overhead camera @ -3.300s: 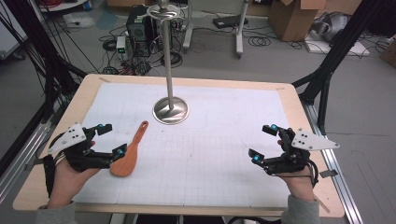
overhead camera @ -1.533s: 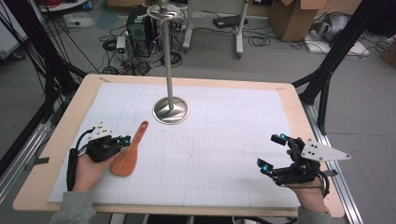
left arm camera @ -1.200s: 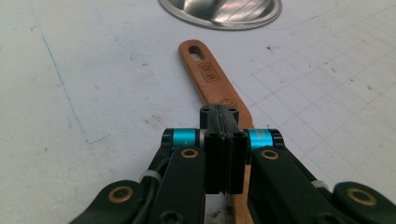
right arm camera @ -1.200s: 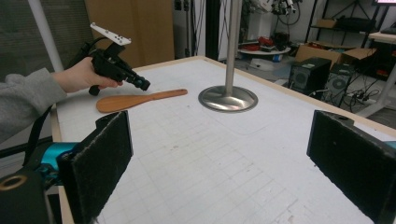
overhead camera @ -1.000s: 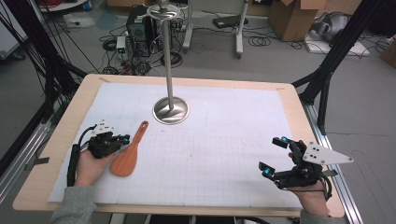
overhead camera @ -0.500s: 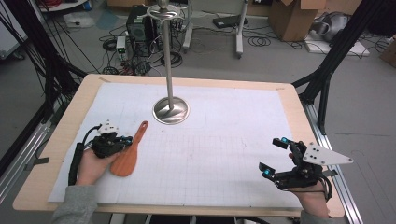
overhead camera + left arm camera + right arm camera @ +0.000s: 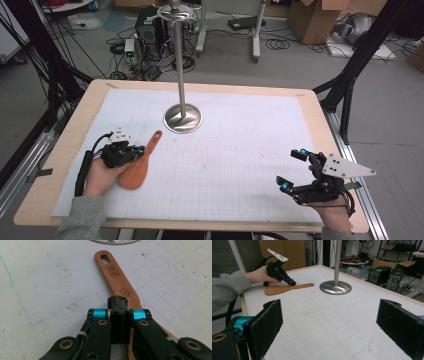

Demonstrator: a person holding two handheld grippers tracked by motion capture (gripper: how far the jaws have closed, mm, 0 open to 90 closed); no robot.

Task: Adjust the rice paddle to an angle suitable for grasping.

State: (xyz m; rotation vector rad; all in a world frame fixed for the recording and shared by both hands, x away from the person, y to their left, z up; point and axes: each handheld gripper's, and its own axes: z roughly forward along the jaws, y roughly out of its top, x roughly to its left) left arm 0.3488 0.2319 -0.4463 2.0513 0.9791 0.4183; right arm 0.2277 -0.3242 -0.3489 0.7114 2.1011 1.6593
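Jaws of the left gripper (image 7: 117, 305) had come together over the handle of the wooden spatula (image 7: 138, 164), which still lay flat on the surface (image 7: 240, 165); a lift looked imminent. The right gripper (image 7: 295, 171), jaws wide apart, waited well apart at the near-right corner, and the metal stand (image 7: 183, 118) stood just beyond the spatula's tip, nothing blocking.

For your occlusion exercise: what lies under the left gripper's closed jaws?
The wooden spatula lies flat on the gridded mat, its handle running under the left gripper. Contact with the wood is unclear. The jaws cover the handle's middle and most of the blade.
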